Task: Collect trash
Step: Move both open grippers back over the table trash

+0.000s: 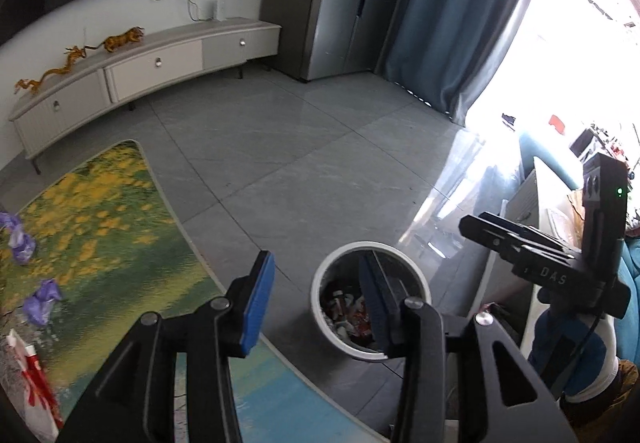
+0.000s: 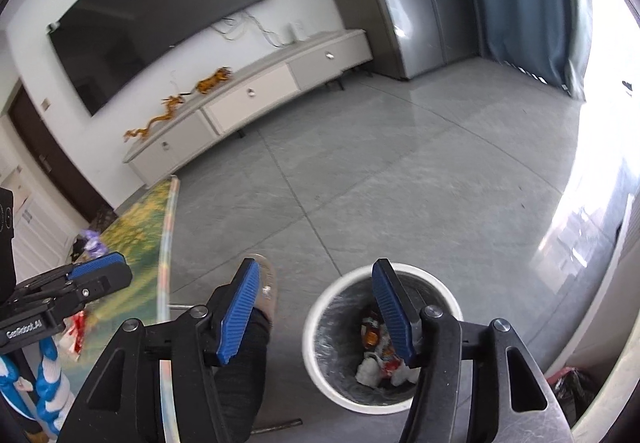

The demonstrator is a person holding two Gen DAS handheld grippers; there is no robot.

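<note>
The left claw (image 1: 316, 299) stands released, its blue pads apart with nothing between them; it hangs over the edge of the bench (image 1: 120, 227), just beside the trash bin (image 1: 370, 353), and its right finger crosses the bin's mouth in the left wrist view. The right claw (image 2: 316, 317) is likewise released, holding nothing, and its right finger overlaps the bin (image 2: 320, 327) in its own view. In the left wrist view the right claw (image 1: 472, 225) shows on the far side of the bin, above and to the right of it.

The bin is a white-rimmed round can standing on the grey tiled floor (image 1: 300, 147), close against the bench's curved edge. Inside it lies crumpled trash (image 2: 380, 351): red and white wrappers and wads of white paper.

On the bench, well away from the bin, lie two purple wrappers (image 1: 40, 303) and a red-and-white packet (image 1: 32, 391) near the bench's left edge. The bench top bears a green and yellow flower print.

Beyond the bin, across the floor, a long low cabinet (image 1: 152, 63) stands against the wall, with golden animal figures (image 1: 120, 39) on top. A blue curtain (image 1: 452, 11) hangs to the bin's far right, beside a bright window.
</note>
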